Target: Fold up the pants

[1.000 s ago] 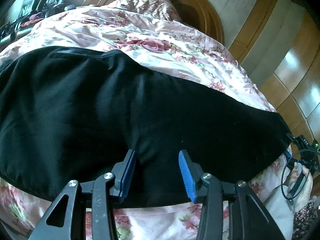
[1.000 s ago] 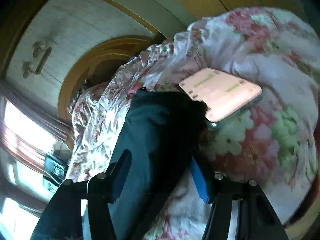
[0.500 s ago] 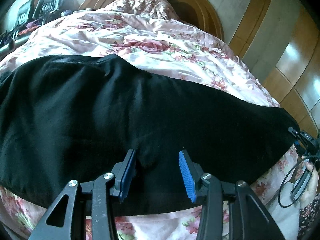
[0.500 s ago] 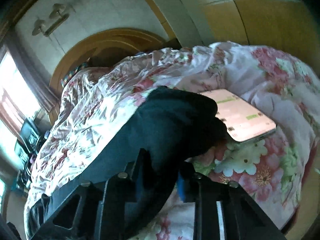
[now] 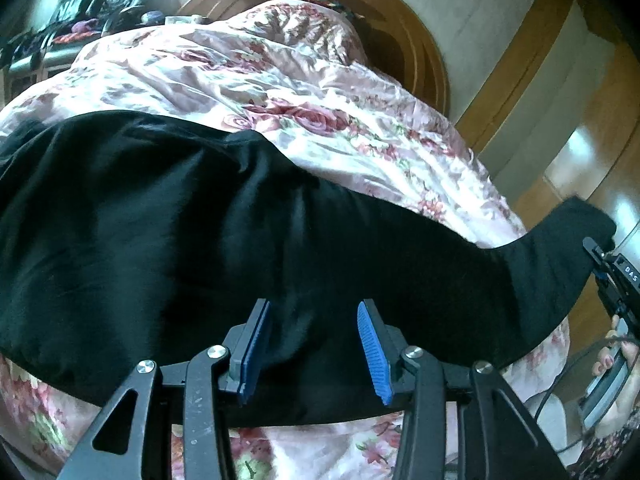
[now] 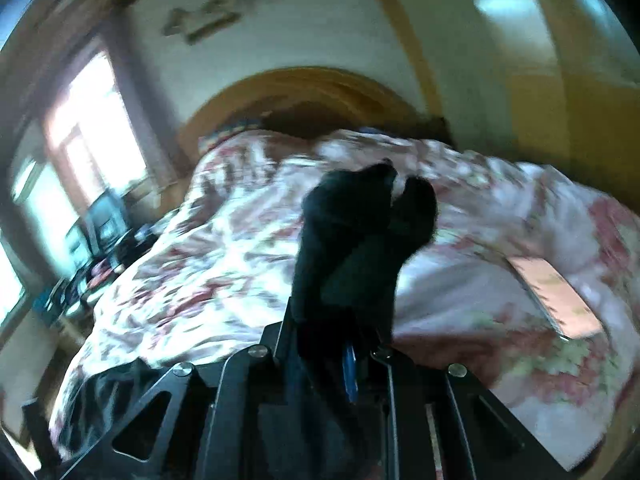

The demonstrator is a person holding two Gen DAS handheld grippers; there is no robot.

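Left wrist view: sat low behind left tool [image 5: 314,350], looked across the bed [image 5: 280,92] toward the headboard [image 5: 404,52], close over black pants [image 5: 160,240]. Right wrist view: rode behind right tool [image 6: 340,356], faced the same headboard [image 6: 304,84] from the bed's other end, blurred. Shared: pants [image 6: 352,232], floral quilt [image 6: 200,248], headboard; right tool [image 5: 616,284] visible at left view's right edge.

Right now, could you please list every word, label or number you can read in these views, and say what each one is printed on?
"DAS": white letters on the black body of the right gripper, at the right edge of the left wrist view; the word runs out of frame.
Pink phone on the floral quilt: green marks on its screen, too blurred to read.
Black pants: no visible print.
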